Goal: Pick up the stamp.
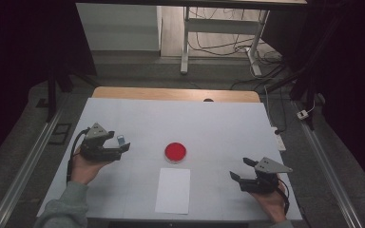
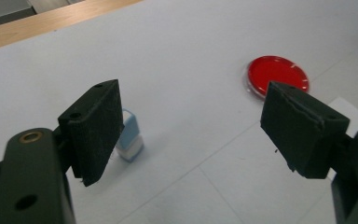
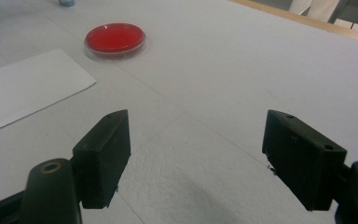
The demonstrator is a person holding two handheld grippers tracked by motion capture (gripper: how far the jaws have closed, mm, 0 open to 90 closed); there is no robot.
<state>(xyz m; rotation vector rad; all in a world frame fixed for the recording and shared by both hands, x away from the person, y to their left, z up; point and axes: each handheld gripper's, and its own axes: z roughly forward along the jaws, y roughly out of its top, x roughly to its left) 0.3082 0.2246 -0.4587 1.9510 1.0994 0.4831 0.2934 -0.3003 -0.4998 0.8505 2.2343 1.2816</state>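
A small blue-and-white block (image 1: 120,139) stands on the white table cover at the left. My left gripper (image 1: 117,142) is open right at it. In the left gripper view the block (image 2: 130,135) sits just beyond the inner face of the left jaw, with my left gripper (image 2: 191,123) spread wide. A round red dish (image 1: 175,152) lies at the table's middle, with a white paper sheet (image 1: 173,190) in front of it. My right gripper (image 1: 241,169) hovers open at the front right with nothing between its jaws (image 3: 198,149). Ahead of it lie the red dish (image 3: 115,39) and the paper (image 3: 23,88).
The white cover (image 1: 209,123) spans most of the table, and a wooden edge (image 1: 171,93) shows at the far side. Beyond it are desk legs and cables on the floor. The red dish (image 2: 278,74) lies to the right, beyond the left gripper's jaws.
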